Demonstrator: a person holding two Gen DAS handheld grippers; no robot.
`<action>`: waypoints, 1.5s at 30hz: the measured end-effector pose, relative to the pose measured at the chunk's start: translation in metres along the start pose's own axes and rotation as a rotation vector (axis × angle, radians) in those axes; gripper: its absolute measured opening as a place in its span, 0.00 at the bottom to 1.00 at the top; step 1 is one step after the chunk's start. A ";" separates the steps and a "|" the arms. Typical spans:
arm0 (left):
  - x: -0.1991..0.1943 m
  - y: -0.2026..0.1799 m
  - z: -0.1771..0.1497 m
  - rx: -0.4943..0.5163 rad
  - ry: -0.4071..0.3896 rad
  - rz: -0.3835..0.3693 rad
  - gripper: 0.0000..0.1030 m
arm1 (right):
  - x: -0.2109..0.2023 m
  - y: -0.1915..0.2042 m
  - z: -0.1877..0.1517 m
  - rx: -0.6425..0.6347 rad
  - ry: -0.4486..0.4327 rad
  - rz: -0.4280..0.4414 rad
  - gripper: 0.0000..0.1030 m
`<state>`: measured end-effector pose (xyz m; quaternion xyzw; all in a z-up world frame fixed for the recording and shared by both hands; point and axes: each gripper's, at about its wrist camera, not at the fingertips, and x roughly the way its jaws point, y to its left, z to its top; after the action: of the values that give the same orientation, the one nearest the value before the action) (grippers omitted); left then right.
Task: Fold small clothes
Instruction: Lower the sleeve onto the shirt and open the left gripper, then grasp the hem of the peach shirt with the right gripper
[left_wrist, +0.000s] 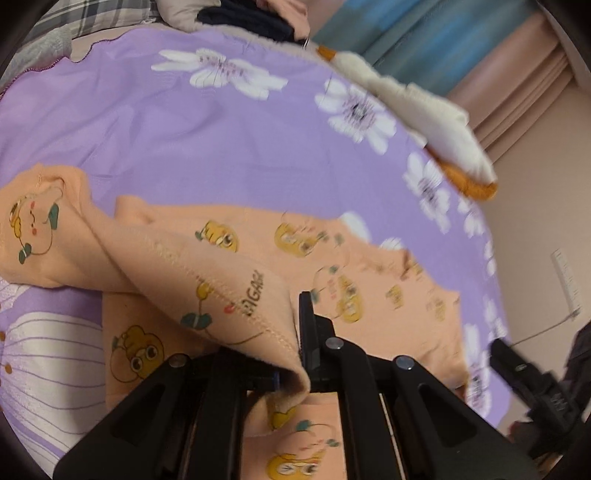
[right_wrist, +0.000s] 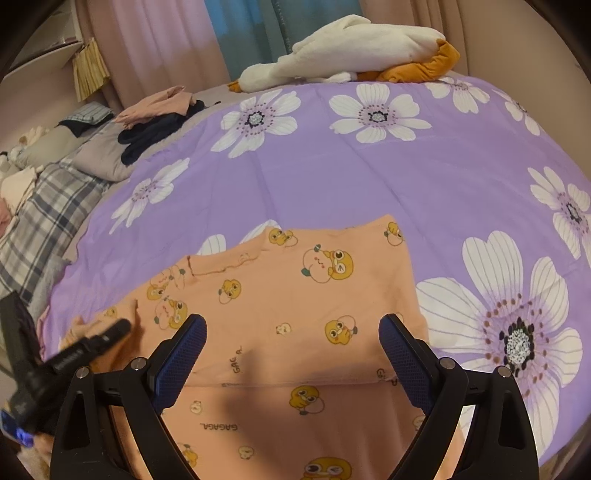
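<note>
A small peach garment (right_wrist: 295, 288) printed with yellow cartoon ducks lies spread on the purple flowered bedsheet (right_wrist: 332, 177). In the left wrist view my left gripper (left_wrist: 300, 354) is shut on a hemmed edge of the garment (left_wrist: 229, 280), and that flap hangs lifted and draped over the flat part. In the right wrist view the same gripper shows as a dark blur (right_wrist: 118, 330) at the garment's left side. My right gripper (right_wrist: 293, 354) hovers just above the garment's near part, open, with nothing between its blue pads (right_wrist: 184, 354). It also shows at the right edge (left_wrist: 509, 358) of the left wrist view.
A white plush goose (right_wrist: 351, 48) with orange feet lies at the far edge of the bed. A pile of dark and pink clothes (right_wrist: 162, 118) and a plaid blanket (right_wrist: 48, 206) sit at the far left. Curtains hang behind the bed.
</note>
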<state>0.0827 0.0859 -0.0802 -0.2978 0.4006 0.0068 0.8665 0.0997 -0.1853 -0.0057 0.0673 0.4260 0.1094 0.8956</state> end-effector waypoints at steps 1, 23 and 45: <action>0.004 0.002 -0.001 0.001 0.013 0.013 0.04 | 0.000 -0.001 -0.001 0.004 0.002 -0.001 0.91; -0.092 0.072 0.026 -0.184 -0.078 0.062 0.87 | 0.014 0.043 0.007 -0.086 0.090 0.166 0.91; -0.131 0.147 0.032 -0.497 -0.206 0.167 0.37 | 0.098 0.263 0.007 -0.532 0.425 0.531 0.75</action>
<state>-0.0214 0.2533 -0.0477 -0.4647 0.3198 0.2066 0.7994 0.1286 0.0933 -0.0186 -0.0827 0.5257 0.4534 0.7151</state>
